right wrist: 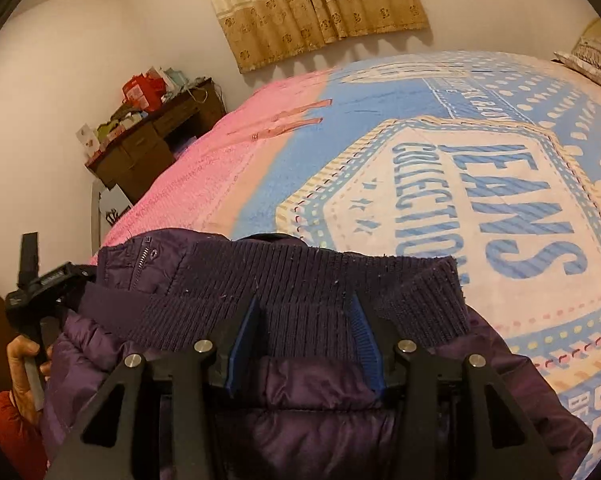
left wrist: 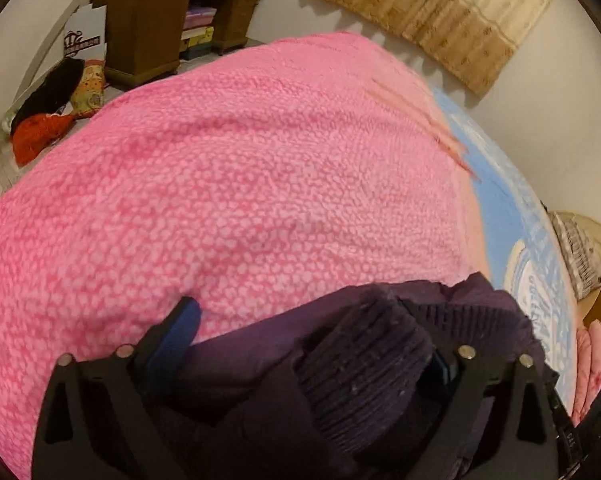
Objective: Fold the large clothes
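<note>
**Purple quilted jacket gripped at the near edge of the bed**

Pink textured blanket (left wrist: 228,184) covers the left portion of the bed; a blue and cream printed blanket (right wrist: 440,184) reading "JEANS COLLECTION" covers the right portion. The two meet along a seam running toward the far edge. The purple jacket (right wrist: 300,396) lies bunched at the near edge of the bed, across that seam. Its ribbed knit collar (right wrist: 308,280) stands upright, with the zipper at its left end.

The right gripper (right wrist: 304,340) is clenched on the ribbed collar, one blue pad on each side of the fabric. The left gripper (left wrist: 308,344) holds a rolled ribbed cuff (left wrist: 364,364) between widely spread fingers; whether it clamps the cuff cannot be determined. A brown wooden desk (right wrist: 148,152) stands beyond the bed's far left corner.
</note>
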`<act>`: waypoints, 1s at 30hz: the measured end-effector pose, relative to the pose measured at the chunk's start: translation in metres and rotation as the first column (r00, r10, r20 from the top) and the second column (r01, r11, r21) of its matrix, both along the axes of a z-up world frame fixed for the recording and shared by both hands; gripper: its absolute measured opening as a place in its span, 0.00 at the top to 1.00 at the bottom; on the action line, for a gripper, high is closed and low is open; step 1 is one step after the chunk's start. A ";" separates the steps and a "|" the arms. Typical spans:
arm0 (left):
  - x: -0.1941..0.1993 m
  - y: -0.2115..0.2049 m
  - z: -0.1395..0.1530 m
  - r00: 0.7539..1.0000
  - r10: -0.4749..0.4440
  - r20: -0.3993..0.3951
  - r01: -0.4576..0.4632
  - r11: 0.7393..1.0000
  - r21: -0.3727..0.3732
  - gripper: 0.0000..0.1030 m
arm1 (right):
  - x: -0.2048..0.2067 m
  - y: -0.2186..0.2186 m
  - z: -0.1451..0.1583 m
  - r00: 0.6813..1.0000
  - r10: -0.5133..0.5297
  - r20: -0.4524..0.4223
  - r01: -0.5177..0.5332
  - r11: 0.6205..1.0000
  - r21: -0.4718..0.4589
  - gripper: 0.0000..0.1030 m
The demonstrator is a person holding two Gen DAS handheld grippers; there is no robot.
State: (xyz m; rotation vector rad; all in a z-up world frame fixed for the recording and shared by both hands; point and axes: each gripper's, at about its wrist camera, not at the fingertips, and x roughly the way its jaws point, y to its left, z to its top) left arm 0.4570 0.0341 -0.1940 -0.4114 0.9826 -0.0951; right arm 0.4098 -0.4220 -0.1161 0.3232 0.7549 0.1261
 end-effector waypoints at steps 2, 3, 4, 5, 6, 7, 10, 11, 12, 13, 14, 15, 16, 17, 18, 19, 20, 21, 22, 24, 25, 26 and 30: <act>0.001 0.005 -0.002 1.000 0.007 0.006 -0.007 1.000 -0.026 0.00 | -0.001 -0.004 0.001 1.000 -0.007 0.009 0.007 1.000 0.013 0.53; 0.002 0.004 -0.001 1.000 0.011 0.008 -0.011 0.999 -0.032 0.00 | 0.000 -0.004 0.001 1.000 -0.011 0.010 0.011 1.000 0.013 0.53; 0.002 0.005 -0.001 1.000 0.012 0.008 -0.012 0.999 -0.031 0.00 | 0.003 0.000 0.001 1.000 -0.015 0.010 0.015 1.000 0.006 0.53; 0.002 0.008 -0.001 1.000 0.009 0.006 -0.009 1.000 -0.027 0.00 | 0.006 0.003 0.002 1.000 -0.018 0.012 0.018 1.000 -0.008 0.53; 0.003 0.009 0.001 1.000 0.009 0.006 -0.009 1.000 -0.023 0.00 | 0.003 0.005 0.004 1.000 -0.020 0.020 0.020 1.000 -0.017 0.53; 0.004 0.008 0.002 1.000 0.008 0.005 -0.008 1.000 -0.020 0.00 | 0.002 0.005 0.005 1.000 -0.020 0.023 0.021 1.000 -0.016 0.53; 0.006 0.003 0.008 1.000 0.004 0.000 -0.004 1.000 -0.007 0.00 | -0.009 -0.002 0.014 0.998 -0.064 -0.002 0.064 0.998 -0.005 0.53; 0.006 0.002 0.009 1.000 0.003 -0.002 -0.003 1.000 0.002 0.00 | -0.022 -0.005 0.024 0.996 -0.089 0.028 0.090 0.996 -0.015 0.53; 0.005 0.000 0.010 1.000 0.000 -0.006 0.000 1.000 0.015 0.00 | -0.038 -0.007 0.033 0.992 -0.105 0.076 0.107 0.994 -0.023 0.53; 0.004 -0.002 0.011 1.000 -0.005 -0.010 0.005 1.000 0.028 0.00 | -0.053 -0.007 0.039 0.988 -0.113 0.108 0.120 0.991 -0.057 0.53; 0.003 -0.003 0.013 1.000 -0.008 -0.015 0.008 0.999 0.039 0.00 | -0.059 -0.006 0.038 0.988 -0.119 0.099 0.130 0.985 -0.110 0.49; 0.001 -0.004 0.015 1.000 -0.008 -0.021 0.009 0.998 0.055 0.00 | -0.062 -0.005 0.031 0.990 -0.122 0.067 0.132 0.978 -0.160 0.45; -0.002 -0.004 0.019 0.999 -0.001 -0.034 0.003 0.997 0.078 0.01 | -0.063 -0.003 0.014 0.994 -0.113 0.011 0.113 0.972 -0.207 0.44; -0.009 -0.004 0.025 1.000 0.002 -0.031 0.000 0.996 0.090 0.02 | -0.065 -0.005 0.005 0.995 -0.103 -0.004 0.100 0.973 -0.206 0.44; -0.016 -0.005 0.033 1.000 -0.002 -0.013 0.004 0.995 0.099 0.03 | -0.070 -0.009 0.003 0.994 -0.113 0.015 0.114 0.977 -0.179 0.40; -0.029 -0.005 0.045 1.000 -0.012 0.024 0.010 0.993 0.114 0.03 | -0.070 -0.011 0.005 0.991 -0.130 0.015 0.130 0.975 -0.180 0.37; -0.040 -0.006 0.055 0.998 -0.027 0.052 0.019 0.990 0.138 0.03 | -0.065 -0.012 0.004 0.990 -0.142 -0.012 0.137 0.973 -0.187 0.34; -0.053 -0.008 0.068 0.996 -0.049 0.081 0.034 0.984 0.175 0.03 | -0.062 -0.012 0.003 0.989 -0.146 -0.030 0.138 0.972 -0.191 0.34; -0.068 -0.008 0.081 0.991 -0.073 0.110 0.047 0.975 0.218 0.02 | -0.060 -0.013 0.003 0.988 -0.151 -0.045 0.140 0.972 -0.191 0.34; -0.098 -0.001 0.101 0.981 -0.099 0.169 0.050 0.960 0.275 0.02 | -0.066 -0.010 0.015 0.980 -0.192 -0.050 0.177 0.960 -0.215 0.34; -0.116 0.008 0.109 0.975 -0.099 0.198 0.038 0.957 0.288 0.00 | -0.079 -0.009 0.027 0.978 -0.208 0.004 0.203 0.953 -0.225 0.34; -0.130 0.018 0.112 0.972 -0.090 0.217 0.024 0.957 0.291 0.00 | -0.094 -0.001 0.042 0.979 -0.189 0.076 0.201 0.958 -0.204 0.34; -0.179 0.070 0.102 0.970 0.045 0.238 -0.091 0.978 0.188 0.00 | -0.119 0.052 0.072 0.988 -0.032 0.151 0.056 0.986 -0.159 0.81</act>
